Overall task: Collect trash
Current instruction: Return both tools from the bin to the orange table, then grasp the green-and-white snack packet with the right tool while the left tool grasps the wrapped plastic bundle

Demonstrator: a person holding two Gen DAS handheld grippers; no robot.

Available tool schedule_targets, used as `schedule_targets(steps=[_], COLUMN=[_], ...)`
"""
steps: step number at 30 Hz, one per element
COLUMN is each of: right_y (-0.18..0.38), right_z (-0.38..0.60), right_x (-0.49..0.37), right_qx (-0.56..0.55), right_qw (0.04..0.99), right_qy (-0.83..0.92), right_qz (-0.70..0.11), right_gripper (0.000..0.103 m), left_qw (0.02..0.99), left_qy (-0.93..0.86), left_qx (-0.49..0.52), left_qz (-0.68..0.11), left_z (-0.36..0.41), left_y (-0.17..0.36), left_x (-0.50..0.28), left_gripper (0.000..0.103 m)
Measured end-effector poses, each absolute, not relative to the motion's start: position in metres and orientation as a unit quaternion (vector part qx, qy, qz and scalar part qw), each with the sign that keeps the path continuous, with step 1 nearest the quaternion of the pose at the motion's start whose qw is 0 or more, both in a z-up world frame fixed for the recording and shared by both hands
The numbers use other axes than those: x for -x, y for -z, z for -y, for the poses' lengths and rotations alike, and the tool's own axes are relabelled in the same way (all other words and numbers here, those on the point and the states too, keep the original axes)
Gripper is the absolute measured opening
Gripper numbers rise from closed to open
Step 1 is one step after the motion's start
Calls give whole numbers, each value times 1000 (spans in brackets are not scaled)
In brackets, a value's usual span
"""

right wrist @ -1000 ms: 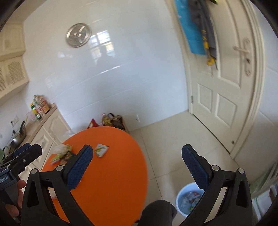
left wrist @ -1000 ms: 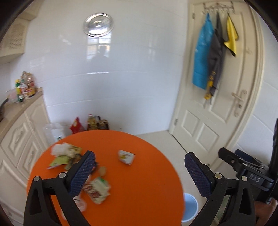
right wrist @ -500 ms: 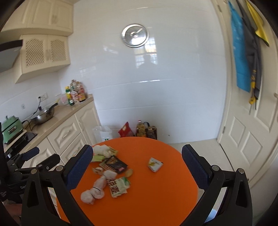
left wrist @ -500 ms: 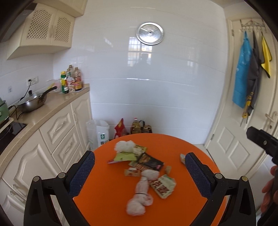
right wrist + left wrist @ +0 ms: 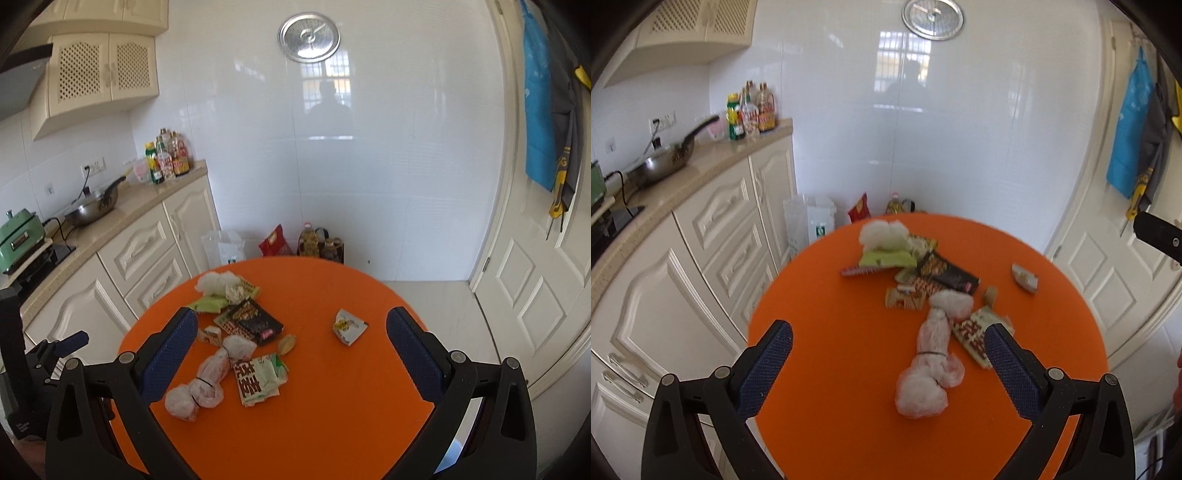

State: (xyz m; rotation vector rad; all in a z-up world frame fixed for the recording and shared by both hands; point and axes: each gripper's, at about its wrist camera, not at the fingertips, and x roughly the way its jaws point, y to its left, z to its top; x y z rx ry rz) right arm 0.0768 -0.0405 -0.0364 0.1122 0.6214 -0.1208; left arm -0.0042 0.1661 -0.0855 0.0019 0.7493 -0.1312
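While both of my tools hover above the round orange table (image 5: 820,354), I see the left tool (image 5: 888,360) with its fingers spread wide apart and holding nothing, and the right tool (image 5: 288,349) likewise spread wide and empty. Trash lies scattered on the far left part of the table: a tied pink plastic bag (image 5: 932,363) stretches nearest to me, its far end touching a green-and-white wrapper (image 5: 258,378) just to its right. Beyond them sits a black snack packet (image 5: 258,321), partly overlapping smaller wrappers, and farther still a pale green packet (image 5: 884,258) lies beside a wad of white tissue (image 5: 882,234) near the far edge. A small white-and-yellow wrapper (image 5: 349,326) lies alone, well apart to the right of the pile. Cream cabinets (image 5: 144,251) stand left of the table, with bottles (image 5: 168,157) and a pan (image 5: 94,206) on the worktop.
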Motion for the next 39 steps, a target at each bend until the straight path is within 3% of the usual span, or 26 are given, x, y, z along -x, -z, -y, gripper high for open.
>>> schedule_targets(steps=[9,14,19,21,22,25,34,35,39], right_y=[124,144,158,164,168,179,210,214,227], right_z=[54,61,62,61,60,54,20,16,0], right_x=[-112,-120,-131,-135,-137,-145,-177,-180,-183], right_qx=[-77,-77,-74,-74,-73,-72,-21,-11,29], right_qw=[909,898,888,884,882,878,864,861,860], right_qy=[57,59,58,53,50,36,-15,-17,-29], right_qz=[-405,-430,-451,-459,-463,-472,-503,-508,-509], right_gripper=[103,103,103,103,103,103,103,102,78], left_qw=[884,866,866,867,868,864,861,861,861], left_qy=[91,112,121,124,125,133,143,144,147], left_qx=[-33,-42,-54,-51,-45,-24,-11,-10,-11], left_qz=[-456,-485,-482,-479,-478,-485,-488,-488,-487], left_z=[-114,-85,-69,-67,-67,-69,-68,-68,-61], left_y=[145,170,186,186,185,185,190,191,195], left_x=[-105,-153,-179,-187,-194,-212,-236,-235,-229], left_gripper=[101,99,82,68,55,42,37,37,37])
